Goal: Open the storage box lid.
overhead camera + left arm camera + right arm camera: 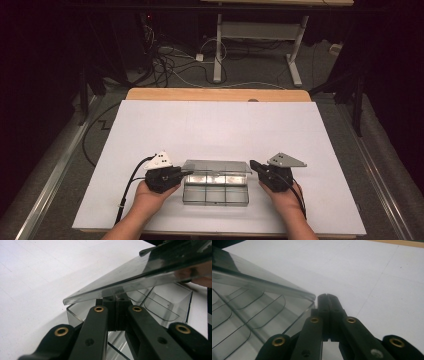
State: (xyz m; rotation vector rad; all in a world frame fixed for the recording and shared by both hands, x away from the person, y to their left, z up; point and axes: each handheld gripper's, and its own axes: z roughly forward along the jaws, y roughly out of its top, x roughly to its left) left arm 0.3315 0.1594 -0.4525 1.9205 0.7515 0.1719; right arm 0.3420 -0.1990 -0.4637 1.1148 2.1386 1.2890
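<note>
A clear plastic box (216, 194) with several compartments lies on the white sheet near the front edge. Its clear lid (216, 166) is tilted up partway. My left gripper (187, 173) is at the box's left end, shut with nothing between its jaws. In the left gripper view its tips (115, 299) sit just under the raised lid (150, 267), over the box (172, 302). My right gripper (253, 165) is at the box's right end. It is also shut and empty, its tips (327, 296) beside the lid's corner (307, 295) and the compartments (249, 315).
The white sheet (215, 125) covers a wooden table (215, 94), with wide bare room behind and beside the box. Cables (165, 60) and a desk's white legs (295, 60) lie on the floor beyond the table. A cable trails from each gripper.
</note>
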